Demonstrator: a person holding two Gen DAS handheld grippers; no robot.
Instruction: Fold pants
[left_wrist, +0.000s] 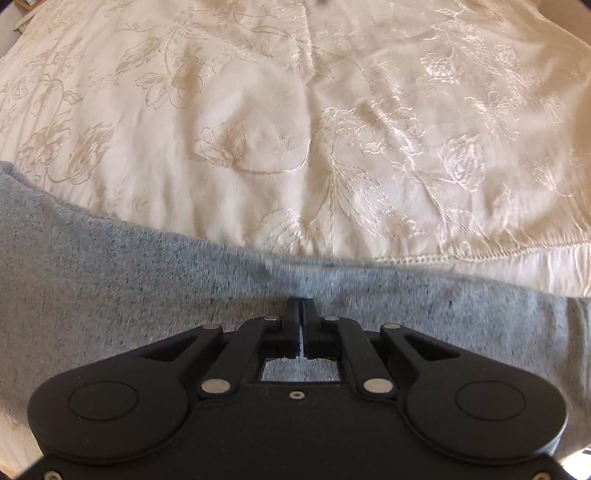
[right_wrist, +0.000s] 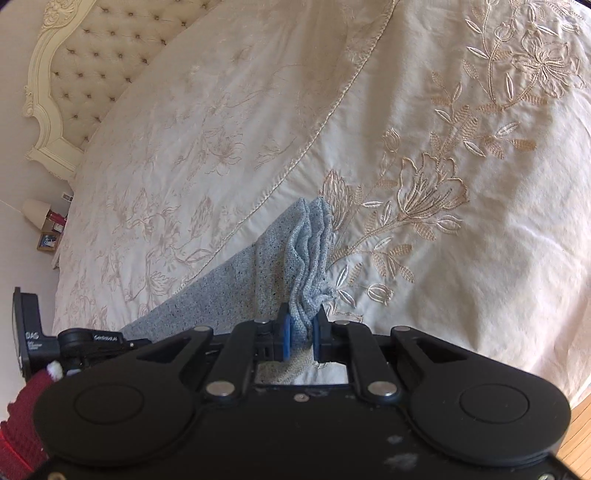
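Observation:
The grey knit pants (left_wrist: 147, 280) lie across a cream embroidered bedspread (left_wrist: 295, 129). In the left wrist view my left gripper (left_wrist: 302, 306) is shut, its fingers together and pressed down on the pants; whether cloth is pinched between them is hidden. In the right wrist view my right gripper (right_wrist: 302, 325) is shut on a bunched end of the pants (right_wrist: 310, 254), which stands up in folds between the blue-padded fingers. The rest of that pants leg trails back to the left over the bedspread (right_wrist: 424, 221).
A cream tufted headboard (right_wrist: 92, 59) stands at the far left. A bedside table with a lamp (right_wrist: 35, 212) and framed picture is beside the bed. The other gripper's camera mount (right_wrist: 33, 339) shows at the left. Wooden floor (right_wrist: 576, 432) lies at the lower right.

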